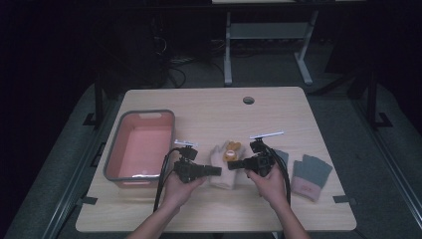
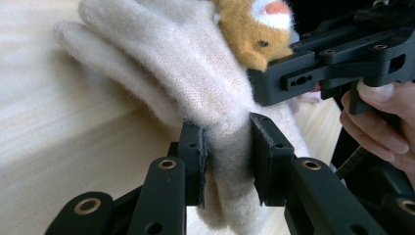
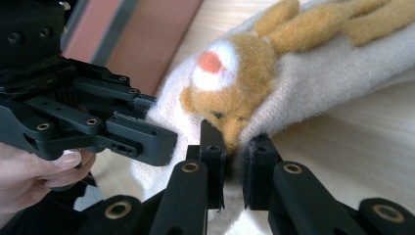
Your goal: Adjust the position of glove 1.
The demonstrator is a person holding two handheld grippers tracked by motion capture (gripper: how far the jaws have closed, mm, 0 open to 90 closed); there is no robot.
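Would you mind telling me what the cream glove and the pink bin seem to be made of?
Cream glove: looks like soft brushed knit, wool or fleece, with a fuzzy nap and fine ribbing; its orange animal patch looks felted. Pink bin: probably smooth moulded plastic with a grey rim, given its light sheen.

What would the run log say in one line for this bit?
left gripper: shut on cream glove | right gripper: shut on cream glove edge by its orange plush animal | pink bin: empty | grey glove: on table
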